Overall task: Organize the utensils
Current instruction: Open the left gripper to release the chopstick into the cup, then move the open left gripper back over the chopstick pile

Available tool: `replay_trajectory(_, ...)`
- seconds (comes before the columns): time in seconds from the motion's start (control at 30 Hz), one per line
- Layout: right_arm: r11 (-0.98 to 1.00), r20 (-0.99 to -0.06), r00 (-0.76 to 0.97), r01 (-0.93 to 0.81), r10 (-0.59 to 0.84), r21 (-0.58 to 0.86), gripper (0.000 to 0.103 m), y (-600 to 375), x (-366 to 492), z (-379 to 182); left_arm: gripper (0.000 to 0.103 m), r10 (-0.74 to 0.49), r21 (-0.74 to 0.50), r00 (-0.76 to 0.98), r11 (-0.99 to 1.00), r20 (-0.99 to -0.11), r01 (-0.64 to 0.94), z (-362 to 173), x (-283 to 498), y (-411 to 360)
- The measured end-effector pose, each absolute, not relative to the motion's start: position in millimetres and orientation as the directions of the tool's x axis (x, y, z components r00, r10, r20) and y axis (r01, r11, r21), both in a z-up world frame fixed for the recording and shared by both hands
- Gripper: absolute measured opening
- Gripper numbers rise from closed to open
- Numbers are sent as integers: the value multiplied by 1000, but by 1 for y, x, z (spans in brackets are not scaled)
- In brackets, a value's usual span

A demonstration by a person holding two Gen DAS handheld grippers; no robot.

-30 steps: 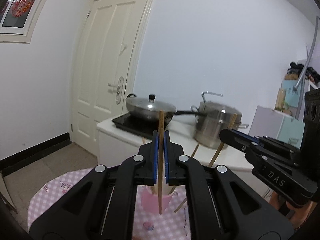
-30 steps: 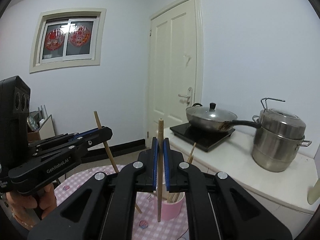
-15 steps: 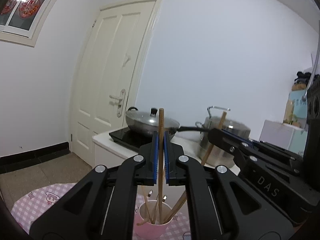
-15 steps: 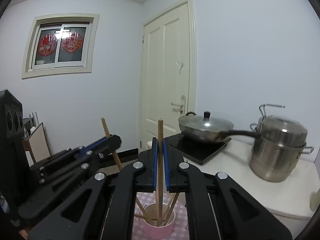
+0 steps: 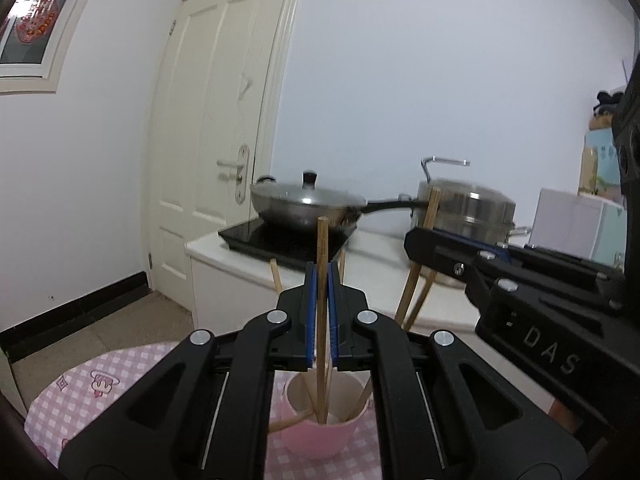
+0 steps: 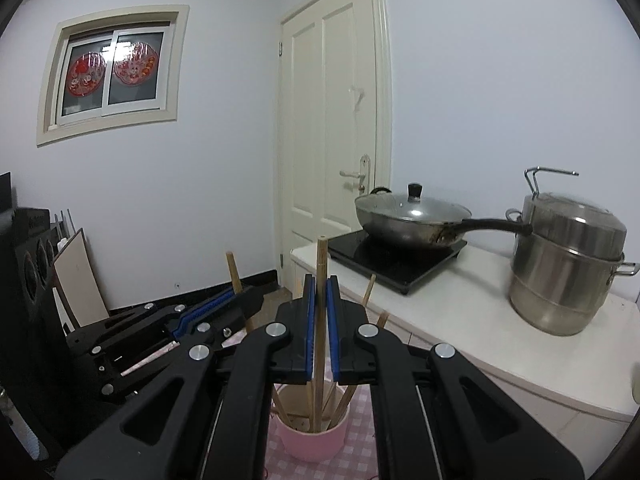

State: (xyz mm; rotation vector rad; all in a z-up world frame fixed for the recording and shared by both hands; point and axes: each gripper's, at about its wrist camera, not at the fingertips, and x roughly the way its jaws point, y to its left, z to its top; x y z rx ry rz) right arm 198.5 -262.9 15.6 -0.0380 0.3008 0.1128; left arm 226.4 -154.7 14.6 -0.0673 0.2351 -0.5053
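Note:
My left gripper (image 5: 322,278) is shut on an upright wooden chopstick (image 5: 322,240) whose lower end stands inside the pink cup (image 5: 320,436), among several other chopsticks. In the right wrist view, my right gripper (image 6: 320,290) is likewise shut on its own chopstick (image 6: 321,260), with the tip down in the same pink cup (image 6: 312,442). The two grippers flank the cup: the right gripper (image 5: 418,242) shows at the right of the left wrist view, and the left gripper (image 6: 248,300) at the left of the right wrist view.
The cup stands on a pink checked tablecloth (image 5: 80,392). Behind it a white counter (image 6: 460,312) carries a lidded wok (image 6: 412,220) on a black cooktop (image 6: 396,260) and a steel steamer pot (image 6: 568,264). A cream door (image 6: 332,140) lies beyond.
Both grippers have sunk and come closer to the cup. The two held chopsticks, earlier hanging above it, now reach down into it.

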Motion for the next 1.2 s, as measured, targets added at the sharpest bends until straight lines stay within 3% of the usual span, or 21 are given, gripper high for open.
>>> replay_trajectory(0.4,995,-339,936,-101,98,10,5,-268,196,5,6,-487,-133,832,873,-266,468,11,226,-151)
replay_trajectory(0.63,995,-343,934,-102,101,17,25,-269,188,3,6,-481,-128,830,876,-282,464,13,217,-145)
replay_trajectory(1.03,995,-337,936,-101,100,14,35,-264,170,0,8,-446,-101,844,894,-298,437,14,195,-125)
replay_trajectory(1.17,995,-334,937,-102,101,13,36,-262,162,-2,54,-424,-92,866,905,-264,415,16,182,-115)
replay_trajectory(1.2,995,-332,938,-102,100,11,37,-260,160,-2,54,-413,-83,876,910,-250,405,16,177,-111)
